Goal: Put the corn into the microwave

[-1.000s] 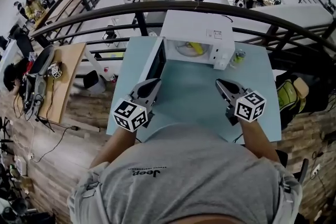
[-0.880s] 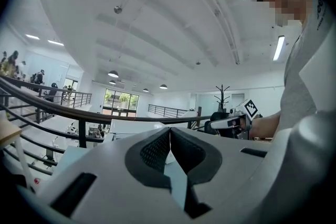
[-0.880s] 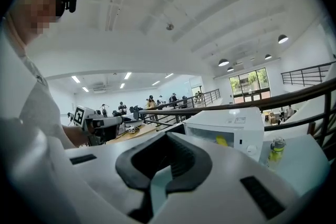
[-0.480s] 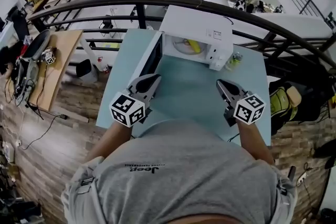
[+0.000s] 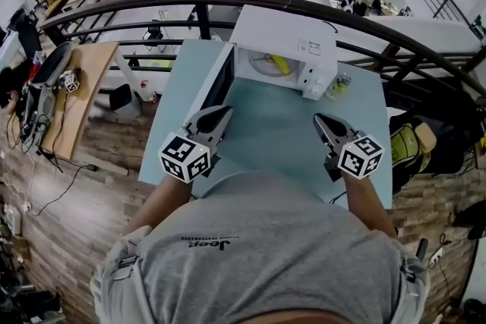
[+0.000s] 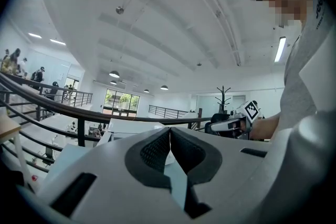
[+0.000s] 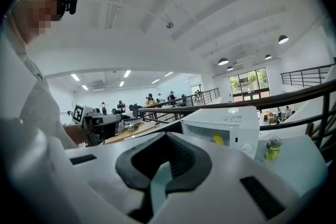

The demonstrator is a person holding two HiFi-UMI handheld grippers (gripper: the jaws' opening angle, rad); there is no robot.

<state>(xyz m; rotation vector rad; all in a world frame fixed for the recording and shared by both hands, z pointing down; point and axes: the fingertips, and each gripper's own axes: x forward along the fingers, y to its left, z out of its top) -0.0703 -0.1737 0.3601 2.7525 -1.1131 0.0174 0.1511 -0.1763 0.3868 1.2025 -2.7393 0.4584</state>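
Head view shows yellow corn (image 5: 281,66) inside the open white microwave (image 5: 282,33), with the left gripper (image 5: 225,111) and right gripper (image 5: 318,119) jaws pressed together.

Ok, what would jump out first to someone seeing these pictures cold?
The white microwave at the far edge of the light-blue table, door swung open, with the yellow corn already inside. Nearer, the left gripper and right gripper are shut and empty over the table's near side.

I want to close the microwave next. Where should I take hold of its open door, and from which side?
Probably the free edge of the door, from the left: it stands swung out left of the microwave, that edge nearest the left gripper.
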